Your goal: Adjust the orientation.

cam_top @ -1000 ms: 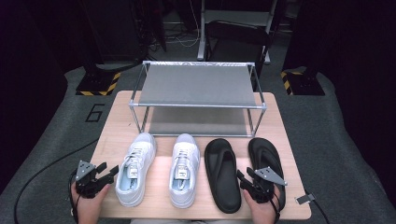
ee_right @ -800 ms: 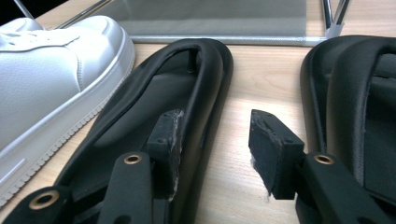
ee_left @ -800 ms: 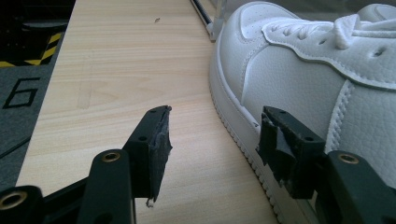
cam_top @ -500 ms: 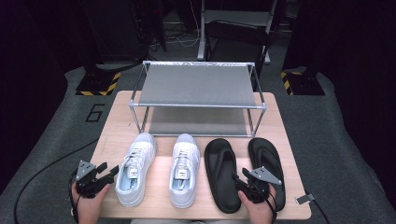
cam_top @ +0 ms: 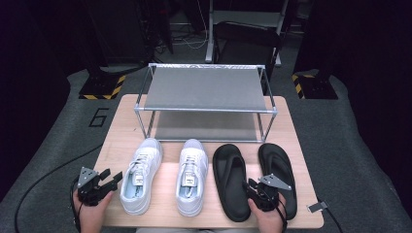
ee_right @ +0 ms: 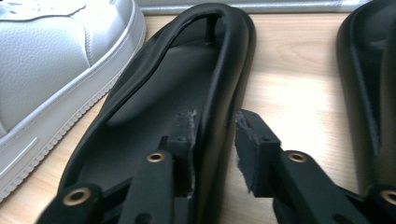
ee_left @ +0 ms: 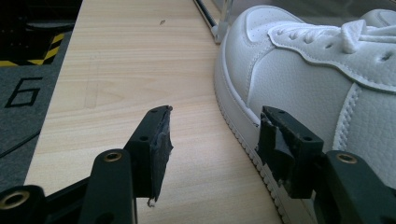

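The right gripper point(cam_top: 252, 190) sits low in the frame at the heel of the left-hand black sandal point(cam_top: 232, 180), its jaws straddling the sandal's raised side wall: in the right gripper view one pad point(ee_right: 187, 135) lies inside on the footbed, the other stands outside with a small gap, so it is nearly closed but not yet pinching, as far as I can tell. The second black sandal point(cam_top: 279, 174) lies just beside it toward the lower right. The left gripper point(cam_top: 108, 180), lower left of the frame, is wide open and holds nothing; in its own view its near-side jaw stands right by the sole of the outer white sneaker point(ee_left: 317, 79), while the other jaw hangs over bare desk point(cam_top: 121, 131). The second white sneaker point(cam_top: 192, 174) lies between that one and the sandals.

To me the work looks like getting the shoes onto the metal rack point(cam_top: 206, 90) at the back. For a good grip, close squarely on the sandal's wall, deep enough that the soft edge will not fold and slip, then lift level, clear of the neighbouring sandal.
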Motion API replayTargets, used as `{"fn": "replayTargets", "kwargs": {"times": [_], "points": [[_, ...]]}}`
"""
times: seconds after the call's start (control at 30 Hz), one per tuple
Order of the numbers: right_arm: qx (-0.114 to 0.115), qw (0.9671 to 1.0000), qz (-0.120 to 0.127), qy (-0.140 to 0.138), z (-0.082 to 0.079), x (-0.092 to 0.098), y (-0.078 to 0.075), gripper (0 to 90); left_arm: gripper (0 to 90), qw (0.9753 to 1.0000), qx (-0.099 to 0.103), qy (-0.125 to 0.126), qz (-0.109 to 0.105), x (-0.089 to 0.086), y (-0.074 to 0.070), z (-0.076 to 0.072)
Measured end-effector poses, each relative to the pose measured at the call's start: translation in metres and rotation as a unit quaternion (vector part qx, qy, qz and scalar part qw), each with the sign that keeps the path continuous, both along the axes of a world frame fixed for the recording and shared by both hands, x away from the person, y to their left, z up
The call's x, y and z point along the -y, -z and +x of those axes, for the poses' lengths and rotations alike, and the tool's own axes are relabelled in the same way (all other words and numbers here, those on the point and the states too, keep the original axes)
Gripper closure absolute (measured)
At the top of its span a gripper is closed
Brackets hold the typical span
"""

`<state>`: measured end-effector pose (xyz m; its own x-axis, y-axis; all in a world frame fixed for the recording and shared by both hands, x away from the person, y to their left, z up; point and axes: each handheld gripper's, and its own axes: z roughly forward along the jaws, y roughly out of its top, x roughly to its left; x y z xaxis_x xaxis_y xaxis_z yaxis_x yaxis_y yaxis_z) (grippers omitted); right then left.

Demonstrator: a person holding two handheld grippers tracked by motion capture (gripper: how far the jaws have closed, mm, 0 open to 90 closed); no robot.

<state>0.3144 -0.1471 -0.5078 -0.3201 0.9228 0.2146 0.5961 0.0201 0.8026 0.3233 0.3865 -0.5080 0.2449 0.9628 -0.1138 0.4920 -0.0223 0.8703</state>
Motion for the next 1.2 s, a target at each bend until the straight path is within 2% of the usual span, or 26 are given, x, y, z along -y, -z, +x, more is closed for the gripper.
{"fn": "replayTargets", "kwargs": {"times": [0.13,0.3,0.47,0.57,0.7,0.73,0.77,0.83,1.07,1.2], "points": [[-0.005,1.0,-0.001,0.0,-0.001,-0.004,0.001,75.8,43.7,0.9999,0.006,-0.008,-0.002,0.0,0.001,0.0],[-0.008,0.9999,0.004,0.004,0.0,-0.004,0.0,76.5,43.7,0.9999,0.006,-0.009,-0.002,0.0,0.001,0.0],[-0.011,0.9999,0.008,-0.003,0.006,-0.006,0.001,78.0,43.7,0.9999,0.007,-0.009,-0.001,0.0,0.001,0.0],[-0.005,1.0,0.003,-0.004,0.006,-0.008,0.001,77.7,43.7,1.0,0.0,-0.006,0.0,-0.001,0.001,0.0],[-0.01,0.9998,0.019,0.002,0.003,-0.005,0.003,69.7,43.7,1.0,0.0,-0.005,0.0,-0.001,0.001,0.0],[-0.015,0.9998,0.015,0.004,0.003,-0.004,0.004,68.6,43.7,1.0,0.0,-0.005,0.0,-0.001,0.001,0.0],[-0.021,0.9995,0.024,-0.001,0.003,-0.001,0.007,66.6,43.7,1.0,0.0,-0.005,-0.001,-0.001,0.001,0.0],[-0.028,0.9991,0.03,-0.004,0.003,0.0,0.006,66.0,43.6,1.0,0.0,-0.005,-0.001,-0.001,0.001,0.0],[-0.029,0.999,0.032,-0.003,0.004,0.0,0.009,60.5,43.6,1.0,0.0,-0.005,0.0,0.0,0.001,0.0],[-0.033,0.9981,0.052,0.001,0.005,0.001,0.011,60.5,43.6,1.0,0.0,-0.005,0.0,0.0,0.001,0.0]]}}
